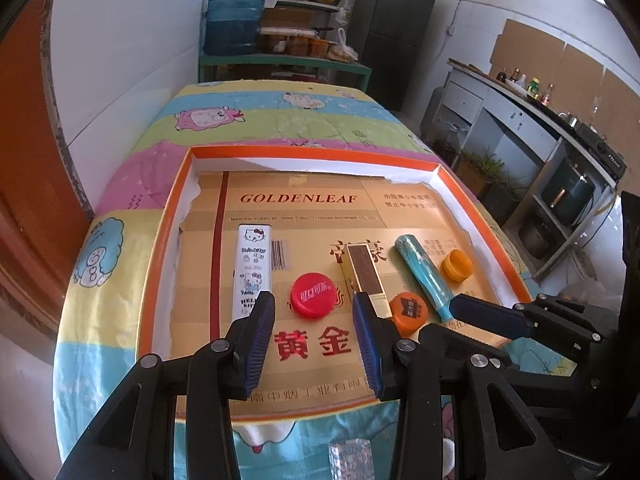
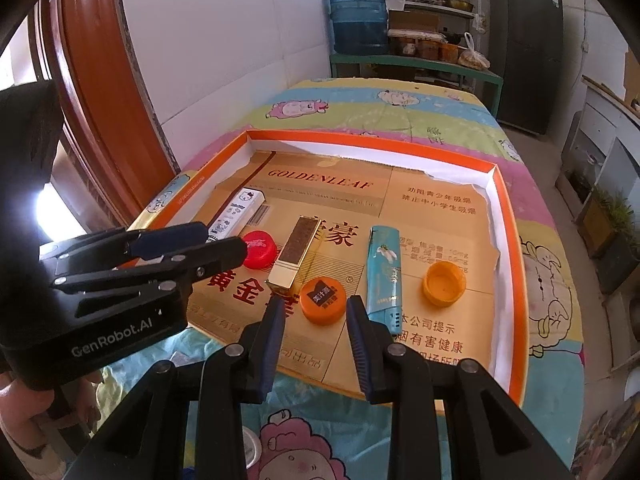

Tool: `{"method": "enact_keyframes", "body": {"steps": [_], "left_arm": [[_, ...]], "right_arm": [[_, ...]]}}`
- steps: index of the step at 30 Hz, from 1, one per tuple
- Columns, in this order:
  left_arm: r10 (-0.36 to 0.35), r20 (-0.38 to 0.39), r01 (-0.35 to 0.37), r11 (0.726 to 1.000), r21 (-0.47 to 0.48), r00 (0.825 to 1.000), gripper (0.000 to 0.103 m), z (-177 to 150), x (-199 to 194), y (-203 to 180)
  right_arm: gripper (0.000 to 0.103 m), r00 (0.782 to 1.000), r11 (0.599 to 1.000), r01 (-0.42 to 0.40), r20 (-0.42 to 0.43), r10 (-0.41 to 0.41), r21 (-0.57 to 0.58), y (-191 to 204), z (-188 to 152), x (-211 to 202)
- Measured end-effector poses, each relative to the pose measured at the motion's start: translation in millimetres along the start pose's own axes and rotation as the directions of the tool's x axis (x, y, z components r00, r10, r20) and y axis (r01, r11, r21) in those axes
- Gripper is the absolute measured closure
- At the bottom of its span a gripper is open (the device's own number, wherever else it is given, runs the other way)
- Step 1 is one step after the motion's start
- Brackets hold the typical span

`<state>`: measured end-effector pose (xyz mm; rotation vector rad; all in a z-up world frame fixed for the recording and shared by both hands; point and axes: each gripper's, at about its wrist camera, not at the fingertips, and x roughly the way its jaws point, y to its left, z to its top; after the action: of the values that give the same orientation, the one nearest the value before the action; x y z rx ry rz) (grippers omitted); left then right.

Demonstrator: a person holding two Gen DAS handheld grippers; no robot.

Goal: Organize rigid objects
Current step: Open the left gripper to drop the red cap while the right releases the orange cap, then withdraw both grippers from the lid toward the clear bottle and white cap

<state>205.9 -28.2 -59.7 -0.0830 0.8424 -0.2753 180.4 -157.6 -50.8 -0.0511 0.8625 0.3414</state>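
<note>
Inside an orange-rimmed tray (image 2: 510, 208) on the quilt-covered surface, lighters and bottle caps lie in a rough row, apparently for sorting. The left hand-held gripper (image 1: 314, 306) hovers, jaws apart and empty, over a red cap (image 1: 314, 295). The right hand-held gripper (image 2: 316, 308), likewise open, frames an orange cap (image 2: 323, 300).

Silver object (image 1: 350, 458): cut off by bottom edge, unidentifiable.
White round thing (image 2: 252, 450): half hidden behind right gripper (image 2: 316, 310).

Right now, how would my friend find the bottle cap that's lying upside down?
Look inside the orange-rimmed tray on the cartoon bedspread. Go to its right side, just past the long turquoise lighter. The yellow-orange cap lies open side up, showing its hollow inside, unlike the red cap and the printed orange cap.
</note>
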Motion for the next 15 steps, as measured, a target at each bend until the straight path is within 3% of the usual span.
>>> {"method": "enact_keyframes", "body": {"steps": [15], "left_arm": [[0.0, 0.022, 0.0, 1.0, -0.014, 1.0, 0.061, -11, -30, 0]], "right_arm": [[0.071, 1.0, 1.0, 0.005, 0.028, -0.005, -0.003, 9, -5, -24]]}}
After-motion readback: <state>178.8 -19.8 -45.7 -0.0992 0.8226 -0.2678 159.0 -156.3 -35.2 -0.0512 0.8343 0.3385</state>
